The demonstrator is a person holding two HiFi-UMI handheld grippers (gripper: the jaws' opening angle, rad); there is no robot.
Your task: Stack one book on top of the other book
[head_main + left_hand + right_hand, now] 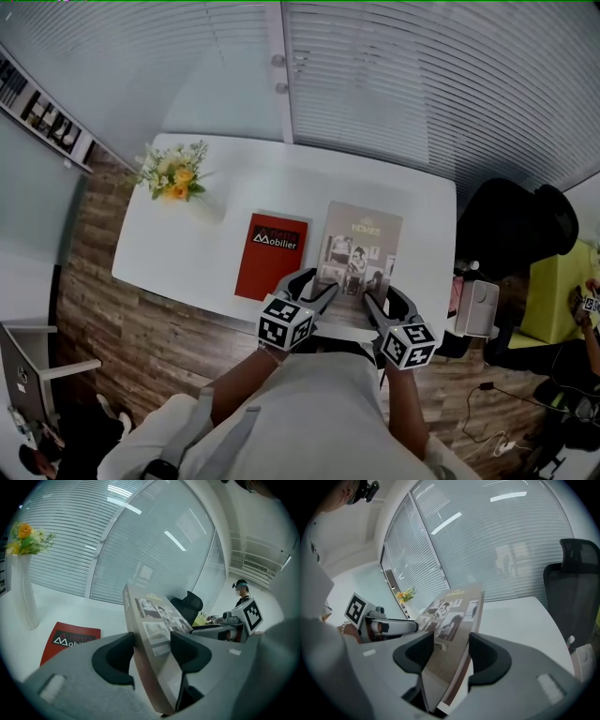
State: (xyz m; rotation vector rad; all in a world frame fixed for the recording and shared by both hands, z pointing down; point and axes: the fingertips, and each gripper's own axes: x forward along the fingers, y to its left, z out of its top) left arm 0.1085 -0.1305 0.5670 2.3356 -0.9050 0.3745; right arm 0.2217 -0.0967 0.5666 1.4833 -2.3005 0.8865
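A grey-brown book (359, 247) with photos on its cover is lifted off the white table (187, 253) at its near end, tilted. My left gripper (316, 292) is shut on its near left corner, and the book (154, 634) stands between the dark pads. My right gripper (378, 302) is shut on the near right corner; the book (450, 634) runs between its pads too. A red book (273, 255) lies flat on the table just left of the held one, and shows as the red book (70, 639) at lower left.
A white vase of yellow flowers (175, 178) stands at the table's far left. A black office chair (516, 225) is at the right of the table. Another person (241, 592) sits beyond it. Blinds cover the glass wall behind.
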